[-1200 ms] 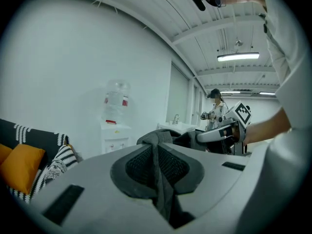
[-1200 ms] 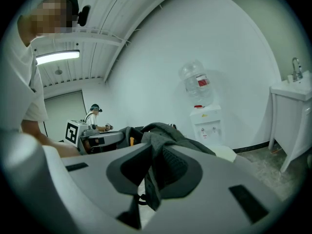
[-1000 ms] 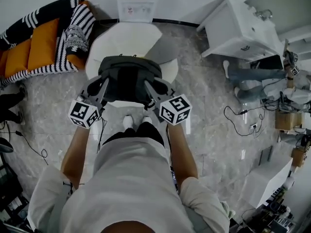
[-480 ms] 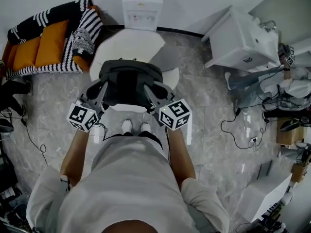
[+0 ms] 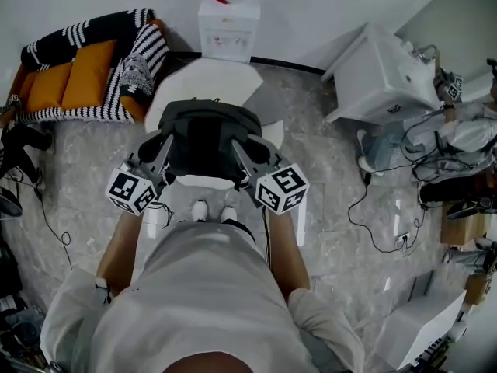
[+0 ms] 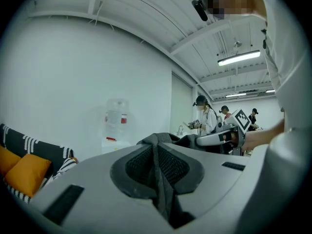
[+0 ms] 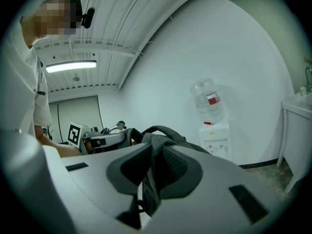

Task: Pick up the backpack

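My left claw [image 6: 157, 168] and right claw [image 7: 151, 172] each pinch a fold of the backpack [image 5: 203, 130]. Its weight could pull the thin fabric free.

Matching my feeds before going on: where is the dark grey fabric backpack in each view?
Head view: dark grey fabric backpack at centre, ahead of the person's arms.
Left gripper view: bottom centre, its fabric pinched in the left claw.
Right gripper view: bottom centre, pinched in the right claw.
Shared landmark: white water dispenser with clear bottle: top centre, left of backpack, right of backpack, in that order.
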The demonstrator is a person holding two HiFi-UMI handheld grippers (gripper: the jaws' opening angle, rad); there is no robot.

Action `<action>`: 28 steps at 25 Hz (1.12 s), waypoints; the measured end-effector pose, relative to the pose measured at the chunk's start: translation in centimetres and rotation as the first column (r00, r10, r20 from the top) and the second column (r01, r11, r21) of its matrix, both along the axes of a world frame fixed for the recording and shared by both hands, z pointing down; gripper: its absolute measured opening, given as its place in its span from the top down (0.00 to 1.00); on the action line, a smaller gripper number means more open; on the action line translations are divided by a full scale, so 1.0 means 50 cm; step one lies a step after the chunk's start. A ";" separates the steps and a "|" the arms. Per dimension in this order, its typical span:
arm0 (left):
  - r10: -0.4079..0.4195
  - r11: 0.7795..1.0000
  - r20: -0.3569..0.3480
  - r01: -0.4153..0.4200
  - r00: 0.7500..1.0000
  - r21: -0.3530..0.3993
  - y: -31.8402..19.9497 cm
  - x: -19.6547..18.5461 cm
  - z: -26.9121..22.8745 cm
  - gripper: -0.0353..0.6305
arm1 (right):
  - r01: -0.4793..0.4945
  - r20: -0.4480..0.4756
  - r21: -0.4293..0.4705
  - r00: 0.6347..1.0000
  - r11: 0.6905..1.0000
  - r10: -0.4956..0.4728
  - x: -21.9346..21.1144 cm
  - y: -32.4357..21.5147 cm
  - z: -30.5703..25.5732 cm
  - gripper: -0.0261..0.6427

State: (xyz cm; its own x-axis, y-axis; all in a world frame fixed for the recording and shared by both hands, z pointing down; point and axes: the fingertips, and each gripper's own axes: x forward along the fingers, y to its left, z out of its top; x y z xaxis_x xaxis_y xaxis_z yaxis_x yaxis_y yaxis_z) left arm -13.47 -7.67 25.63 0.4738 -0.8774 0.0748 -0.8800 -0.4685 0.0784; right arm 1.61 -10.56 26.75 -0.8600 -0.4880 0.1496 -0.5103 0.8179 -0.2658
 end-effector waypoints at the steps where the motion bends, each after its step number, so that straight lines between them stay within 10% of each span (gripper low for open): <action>1: -0.002 1.000 -0.001 0.002 1.000 0.008 0.004 0.002 -0.008 0.90 | 0.003 0.000 0.008 1.000 1.000 -0.003 0.001 0.003 -0.008 0.89; 28: -0.091 0.992 0.027 0.088 0.995 0.089 0.011 0.017 -0.135 0.90 | -0.104 -0.077 0.096 0.991 0.990 0.112 0.005 0.021 -0.138 0.89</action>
